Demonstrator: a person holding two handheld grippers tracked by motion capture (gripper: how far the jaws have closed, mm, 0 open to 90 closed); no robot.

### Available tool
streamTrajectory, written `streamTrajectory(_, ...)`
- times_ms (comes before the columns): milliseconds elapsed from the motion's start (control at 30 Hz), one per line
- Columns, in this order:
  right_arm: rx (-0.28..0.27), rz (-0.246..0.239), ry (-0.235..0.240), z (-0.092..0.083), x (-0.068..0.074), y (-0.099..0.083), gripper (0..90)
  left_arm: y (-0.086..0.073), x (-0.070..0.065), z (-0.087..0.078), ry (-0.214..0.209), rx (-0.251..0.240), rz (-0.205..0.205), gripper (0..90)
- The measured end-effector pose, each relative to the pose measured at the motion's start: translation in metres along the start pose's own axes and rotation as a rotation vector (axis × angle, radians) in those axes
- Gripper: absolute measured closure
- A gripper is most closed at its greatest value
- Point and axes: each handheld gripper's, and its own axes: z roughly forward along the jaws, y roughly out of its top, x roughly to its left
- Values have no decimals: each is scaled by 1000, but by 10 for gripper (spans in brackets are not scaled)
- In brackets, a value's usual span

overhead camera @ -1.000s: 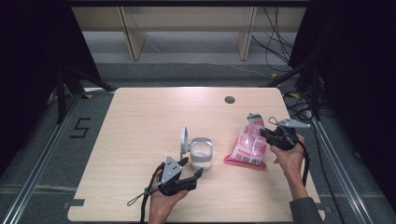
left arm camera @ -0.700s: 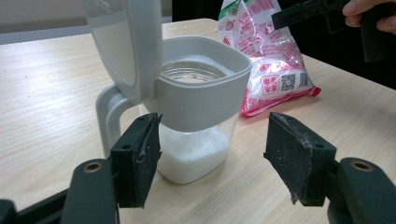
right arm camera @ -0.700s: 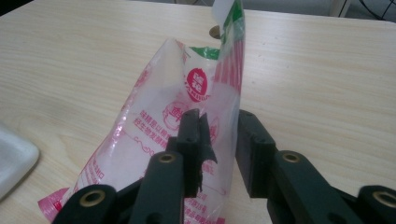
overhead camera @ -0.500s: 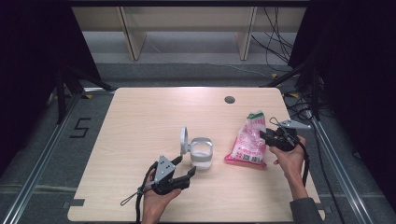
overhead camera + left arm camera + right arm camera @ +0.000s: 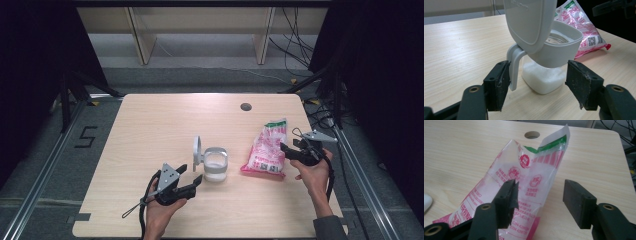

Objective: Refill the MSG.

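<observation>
A clear container [image 5: 215, 167] part full of white granules stands mid-table, its grey lid [image 5: 197, 150] flipped up. My left gripper [image 5: 191, 173] is open just left of it; in the left gripper view the jaws [image 5: 536, 85] frame the container [image 5: 541, 80] and its handle without touching, under the raised lid [image 5: 530, 22]. A pink and white bag [image 5: 267, 148] with a green stripe lies at the right. My right gripper [image 5: 284, 151] is at the bag's right edge. Its jaws [image 5: 540, 200] have just been opening and stand apart over the bag [image 5: 529, 182], the pads off it.
The wooden table [image 5: 150, 120] has a round hole [image 5: 245, 106] near its far edge, behind the bag. Cables [image 5: 300, 50] and wooden shelf legs lie on the floor beyond. Metal rails run along both sides of the table.
The right gripper's jaws have opened and let go of the bag's edge. The left gripper has drawn a little to the left, away from the container.
</observation>
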Motion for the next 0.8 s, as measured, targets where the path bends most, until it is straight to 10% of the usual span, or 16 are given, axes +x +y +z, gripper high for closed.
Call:
streamTrajectory(467,-19,-102,83,-20,28,-8,419,4,11,-3,4,-7,-6,496)
streamTrajectory(800,-22,-175,150,-23,47,-14,416,11,12,-5,29,-2,117,788)
